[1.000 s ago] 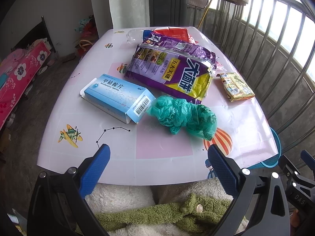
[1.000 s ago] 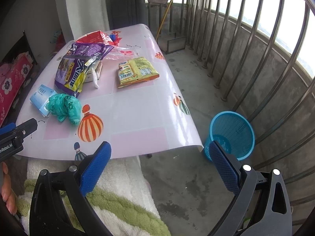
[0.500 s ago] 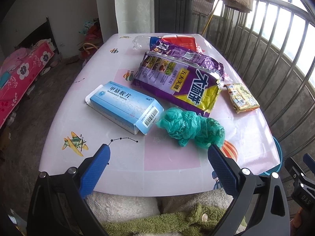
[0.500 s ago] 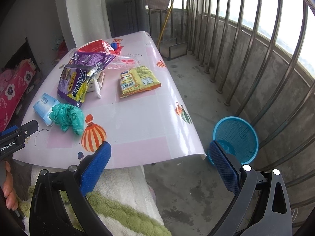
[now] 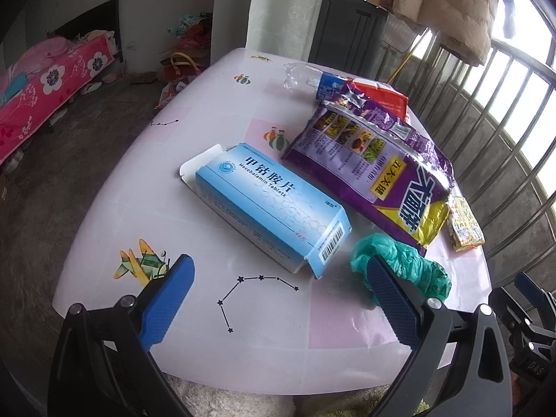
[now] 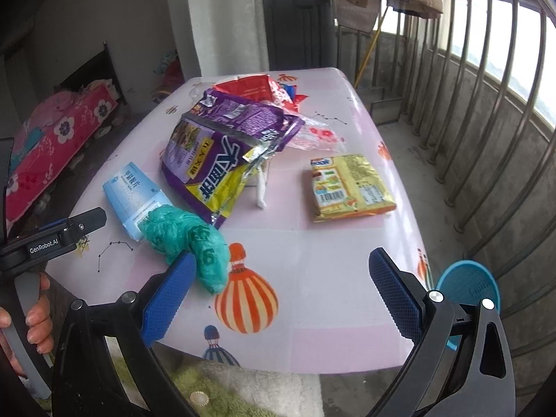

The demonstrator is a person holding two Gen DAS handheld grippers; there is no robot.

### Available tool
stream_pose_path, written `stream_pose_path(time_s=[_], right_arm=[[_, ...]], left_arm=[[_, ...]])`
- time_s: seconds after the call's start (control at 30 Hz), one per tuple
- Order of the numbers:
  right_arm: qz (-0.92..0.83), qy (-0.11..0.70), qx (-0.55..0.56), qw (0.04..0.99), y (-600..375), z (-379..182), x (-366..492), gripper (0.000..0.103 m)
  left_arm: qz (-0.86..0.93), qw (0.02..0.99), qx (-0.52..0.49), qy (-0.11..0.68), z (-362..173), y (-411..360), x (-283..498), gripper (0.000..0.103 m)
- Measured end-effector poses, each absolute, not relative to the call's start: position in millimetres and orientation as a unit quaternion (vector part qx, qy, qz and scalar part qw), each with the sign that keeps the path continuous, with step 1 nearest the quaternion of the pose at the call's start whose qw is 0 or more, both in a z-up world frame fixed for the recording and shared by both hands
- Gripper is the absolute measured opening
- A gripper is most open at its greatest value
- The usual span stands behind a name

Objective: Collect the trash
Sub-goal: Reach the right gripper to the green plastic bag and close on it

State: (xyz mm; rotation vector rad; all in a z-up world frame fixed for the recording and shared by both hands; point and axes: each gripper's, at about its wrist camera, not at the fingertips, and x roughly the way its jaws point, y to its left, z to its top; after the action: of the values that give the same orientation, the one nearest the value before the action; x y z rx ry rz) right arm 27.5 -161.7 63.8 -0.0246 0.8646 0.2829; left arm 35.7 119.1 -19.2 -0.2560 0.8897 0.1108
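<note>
Trash lies on a pink-and-white table. A blue medicine box lies in front of my open left gripper. A crumpled green plastic bag sits by the left gripper's right finger and by the left finger of my open, empty right gripper. A large purple-and-yellow bag lies behind them. A yellow packet lies to the right. A red wrapper and a crushed clear bottle lie at the far end.
A blue mesh waste basket stands on the floor right of the table, beside the metal railing. A white twisted scrap lies by the purple bag. A pink floral bed is at far left. A fuzzy white-green cloth lies below the near edge.
Both grippers have moved forward over the table's near edge. The left view has swung left toward the blue box; the right view has swung left from the basket toward the green bag.
</note>
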Motion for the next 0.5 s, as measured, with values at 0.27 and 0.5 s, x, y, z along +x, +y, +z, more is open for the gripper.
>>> stream_pose_path(time_s=[0.27, 0.5], right_arm=[[0.215, 0.44, -0.052, 0.87, -110.9, 49.8, 41.1, 0.095], [0.235, 0.461, -0.068, 0.853, -93.5, 37.3, 54.2, 0.088]], left_arm=[[0.052, 0.888, -0.177, 0.421, -35.3, 158.1, 30.9, 0.097], [0.037, 0.898, -0.165, 0.405, -42.8, 168.7, 30.5, 0.097]])
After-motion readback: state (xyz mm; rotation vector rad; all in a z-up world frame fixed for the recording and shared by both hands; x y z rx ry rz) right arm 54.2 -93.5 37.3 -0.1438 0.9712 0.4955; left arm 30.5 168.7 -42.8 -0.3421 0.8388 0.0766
